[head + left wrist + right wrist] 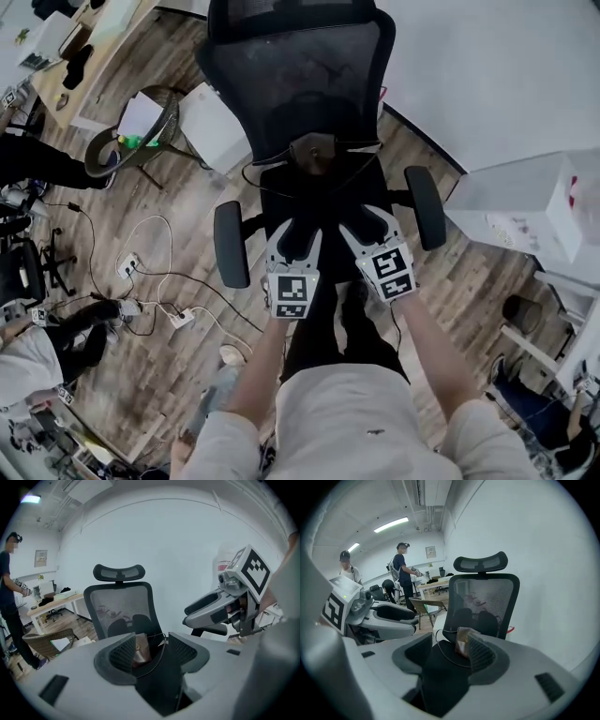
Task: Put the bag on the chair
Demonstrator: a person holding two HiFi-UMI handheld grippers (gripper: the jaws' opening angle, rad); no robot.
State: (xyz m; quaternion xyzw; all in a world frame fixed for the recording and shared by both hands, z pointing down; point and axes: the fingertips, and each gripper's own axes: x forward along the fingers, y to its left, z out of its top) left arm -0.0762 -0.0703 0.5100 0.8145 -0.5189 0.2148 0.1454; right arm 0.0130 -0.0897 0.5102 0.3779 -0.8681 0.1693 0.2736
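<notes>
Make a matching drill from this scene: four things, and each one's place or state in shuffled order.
Things:
1. bag
2. left hand-held gripper
3. wicker chair
4. white box

Places or states:
A. right of the black chair
B. at the back of the black chair's seat
C. open, above the seat's front
D. left of the black chair

Pairs: 1-B, 2-C, 3-D, 4-A

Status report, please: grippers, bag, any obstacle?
Left gripper and right gripper open, empty. Bag on chair seat, near backrest. Nothing blocking.
</notes>
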